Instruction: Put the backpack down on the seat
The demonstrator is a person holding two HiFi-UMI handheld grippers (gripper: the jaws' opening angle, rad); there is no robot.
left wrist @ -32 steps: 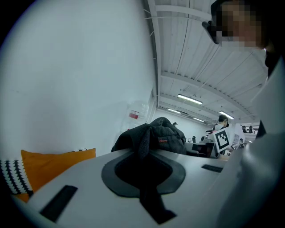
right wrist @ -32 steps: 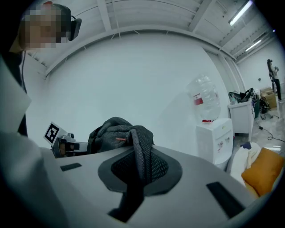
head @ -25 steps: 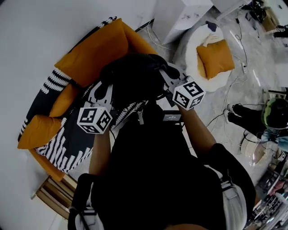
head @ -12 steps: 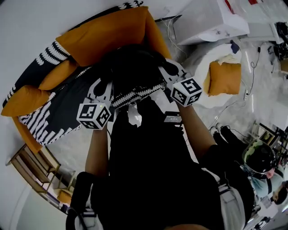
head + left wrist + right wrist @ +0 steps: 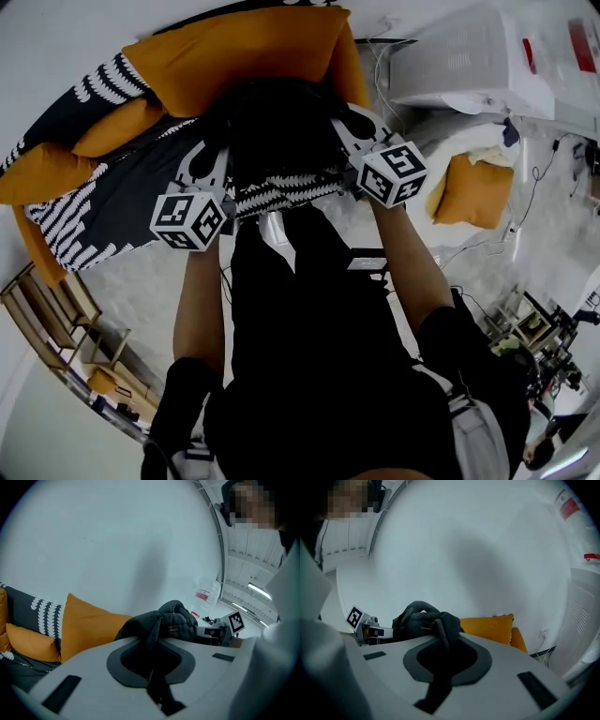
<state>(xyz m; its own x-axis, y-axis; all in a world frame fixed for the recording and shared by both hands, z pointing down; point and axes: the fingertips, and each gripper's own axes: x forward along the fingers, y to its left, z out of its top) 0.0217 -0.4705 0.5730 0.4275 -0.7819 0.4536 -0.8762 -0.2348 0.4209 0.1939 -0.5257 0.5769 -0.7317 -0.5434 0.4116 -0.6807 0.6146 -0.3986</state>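
Observation:
A black backpack (image 5: 277, 127) hangs between my two grippers, above the front of a sofa seat (image 5: 122, 202) with a black-and-white pattern. Orange cushions (image 5: 244, 47) line the sofa's back. My left gripper (image 5: 217, 157) is shut on a black strap (image 5: 152, 667) of the backpack (image 5: 166, 620). My right gripper (image 5: 339, 129) is shut on another strap (image 5: 439, 665), and the bag's bulk (image 5: 424, 616) lies just beyond the jaws. Each gripper view shows the other gripper past the bag. Whether the bag's underside touches the seat is hidden.
A white cabinet (image 5: 469, 56) stands to the right of the sofa. A round white pouf holds an orange cushion (image 5: 478, 187). Cables (image 5: 548, 169) trail over the floor at the right. A low wooden shelf (image 5: 52, 309) sits at the lower left.
Both grippers and the backpack have moved forward over the sofa, and the seat and back cushions now lie closer beneath them. Neither grip on a strap has changed.

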